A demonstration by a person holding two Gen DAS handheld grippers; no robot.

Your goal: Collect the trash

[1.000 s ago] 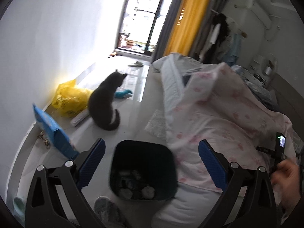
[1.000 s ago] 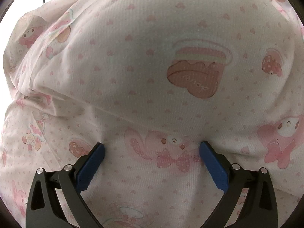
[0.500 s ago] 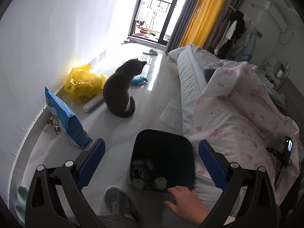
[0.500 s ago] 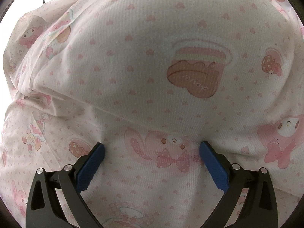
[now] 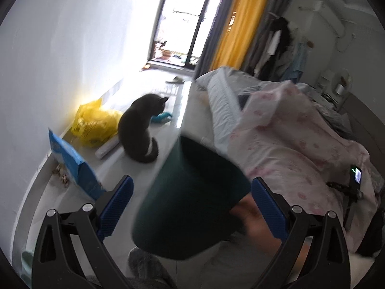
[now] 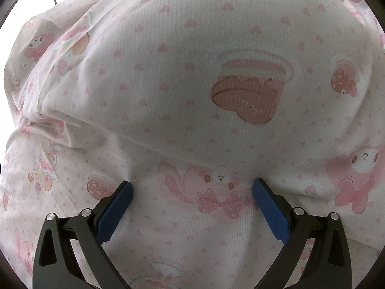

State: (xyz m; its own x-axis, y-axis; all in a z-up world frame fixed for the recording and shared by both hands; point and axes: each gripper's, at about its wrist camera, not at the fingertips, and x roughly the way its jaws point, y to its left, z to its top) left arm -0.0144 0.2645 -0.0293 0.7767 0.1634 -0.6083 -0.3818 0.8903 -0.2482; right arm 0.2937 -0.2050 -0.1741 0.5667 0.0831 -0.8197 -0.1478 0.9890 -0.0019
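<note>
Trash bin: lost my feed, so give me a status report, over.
Left gripper open, empty. Right gripper open, lying on the blanket. Trash bin tilted, blurred, bare hand on it. Cat on the floor beyond.

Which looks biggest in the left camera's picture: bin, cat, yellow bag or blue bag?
1. bin, though it is nearest the camera
2. cat
3. yellow bag and blue bag: too alike to rank

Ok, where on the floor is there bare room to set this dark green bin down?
Bare floor lies between the grey cat and the bed edge, running toward the balcony door, and just ahead of the left hand-held gripper. The wall side is crowded: blue bag, yellow plastic bag, white roll. The dark green bin is lifted by a hand.
</note>
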